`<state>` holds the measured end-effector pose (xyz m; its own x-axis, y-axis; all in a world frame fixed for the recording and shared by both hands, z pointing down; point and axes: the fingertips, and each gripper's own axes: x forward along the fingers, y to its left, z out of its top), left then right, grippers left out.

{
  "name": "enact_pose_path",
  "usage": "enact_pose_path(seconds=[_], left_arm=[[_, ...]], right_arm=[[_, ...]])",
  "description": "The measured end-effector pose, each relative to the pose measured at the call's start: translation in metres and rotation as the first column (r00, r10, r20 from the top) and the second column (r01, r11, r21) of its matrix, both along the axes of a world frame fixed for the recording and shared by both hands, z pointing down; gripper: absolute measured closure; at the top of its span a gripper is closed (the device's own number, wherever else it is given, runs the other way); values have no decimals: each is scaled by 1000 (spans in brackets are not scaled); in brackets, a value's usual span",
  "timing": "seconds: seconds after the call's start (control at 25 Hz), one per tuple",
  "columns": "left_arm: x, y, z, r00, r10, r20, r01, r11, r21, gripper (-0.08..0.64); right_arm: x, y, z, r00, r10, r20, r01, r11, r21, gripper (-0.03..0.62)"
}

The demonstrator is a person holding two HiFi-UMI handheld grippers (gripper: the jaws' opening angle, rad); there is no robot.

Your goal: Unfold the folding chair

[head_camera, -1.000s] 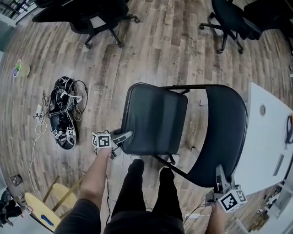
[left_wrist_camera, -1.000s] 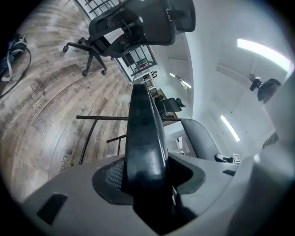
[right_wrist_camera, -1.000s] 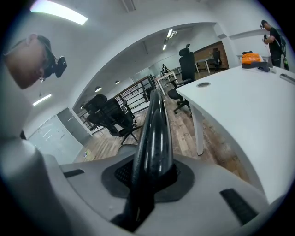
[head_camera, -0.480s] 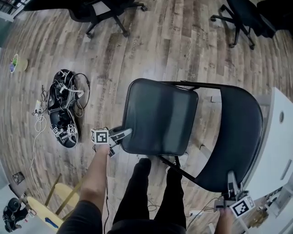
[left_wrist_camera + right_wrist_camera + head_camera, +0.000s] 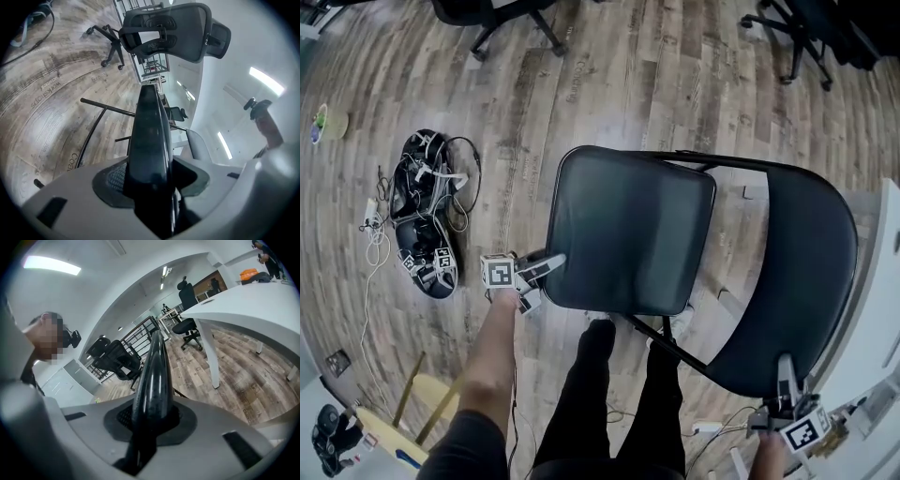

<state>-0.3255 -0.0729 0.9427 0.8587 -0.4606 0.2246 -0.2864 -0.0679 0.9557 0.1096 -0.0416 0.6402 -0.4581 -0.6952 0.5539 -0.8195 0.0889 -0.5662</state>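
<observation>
The black folding chair stands on the wood floor in front of the person's legs. In the head view its padded seat (image 5: 628, 230) lies nearly flat and its curved backrest (image 5: 792, 272) rises at the right. My left gripper (image 5: 546, 269) is shut on the seat's near-left edge. My right gripper (image 5: 786, 389) is shut on the backrest's lower rim. In the left gripper view the seat edge (image 5: 149, 126) runs straight out between the jaws of the left gripper (image 5: 150, 185). In the right gripper view the backrest rim (image 5: 153, 376) is pinched by the right gripper (image 5: 150, 420).
A heap of black gear and cables (image 5: 427, 225) lies on the floor at the left. Office chairs (image 5: 502, 19) stand at the back. A white table (image 5: 889, 272) borders the right side. The person's legs (image 5: 614, 394) stand just behind the seat. A yellow wooden object (image 5: 389, 436) lies lower left.
The seat has swung down and flatter, away from the backrest, so the chair stands wider apart. Both grippers sank with their edges, the right one toward the picture's bottom.
</observation>
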Motion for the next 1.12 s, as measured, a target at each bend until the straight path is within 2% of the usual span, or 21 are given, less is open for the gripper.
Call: enact_pose_path(seconds=[0.48, 0.64, 0.84, 0.96, 1.12], left_arm=[[-32, 4, 35, 1000, -3, -27, 2, 999, -32, 325], [-36, 13, 46, 997, -35, -71, 29, 996, -89, 325], [-40, 9, 50, 998, -26, -59, 24, 999, -41, 319], [-47, 6, 47, 1000, -19, -15, 19, 1000, -8, 312], [-68, 7, 41, 986, 11, 166, -17, 999, 33, 288]], right_arm=[[-54, 0, -2, 999, -29, -33, 30, 999, 22, 523], [-68, 1, -1, 998, -35, -43, 36, 999, 23, 520], [-73, 1, 1, 999, 6, -34, -5, 999, 46, 520], [-76, 1, 0, 996, 1, -86, 6, 997, 81, 515], [-69, 3, -16, 978, 15, -208, 15, 990, 140, 385]])
